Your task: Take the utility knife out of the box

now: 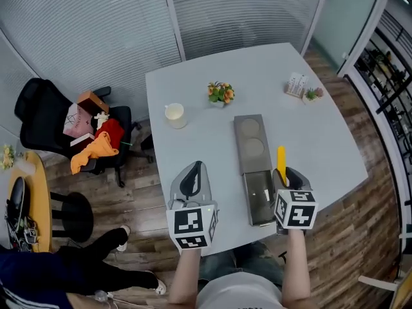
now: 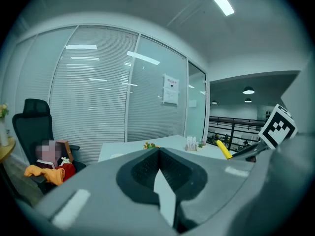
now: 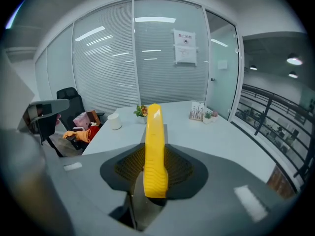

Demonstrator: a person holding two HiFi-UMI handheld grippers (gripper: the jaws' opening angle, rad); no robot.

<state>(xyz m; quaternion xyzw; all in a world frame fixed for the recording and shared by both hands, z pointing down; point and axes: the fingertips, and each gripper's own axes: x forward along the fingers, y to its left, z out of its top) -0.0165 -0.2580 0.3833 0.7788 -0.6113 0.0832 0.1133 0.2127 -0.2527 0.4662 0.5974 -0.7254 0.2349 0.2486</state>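
A yellow utility knife [image 1: 281, 163] sticks out forward from my right gripper [image 1: 285, 177], which is shut on its handle [image 3: 154, 151] and held above the grey table [image 1: 212, 140]. The knife points away over the table's near right part. Just left of it lies the long grey box [image 1: 255, 172], slid open, its near tray [image 1: 261, 201] showing a small white item. My left gripper [image 1: 195, 169] hovers left of the box with its jaws shut [image 2: 158, 152] and nothing between them. From the left gripper view the knife's tip [image 2: 223, 149] shows at the right.
On the table's far side stand a white cup [image 1: 175, 115], a small flower pot [image 1: 221, 93] and a card stand with a tiny plant [image 1: 300, 85]. A black office chair piled with clothes [image 1: 96, 137] stands left of the table. A person's legs [image 1: 96, 262] are at lower left.
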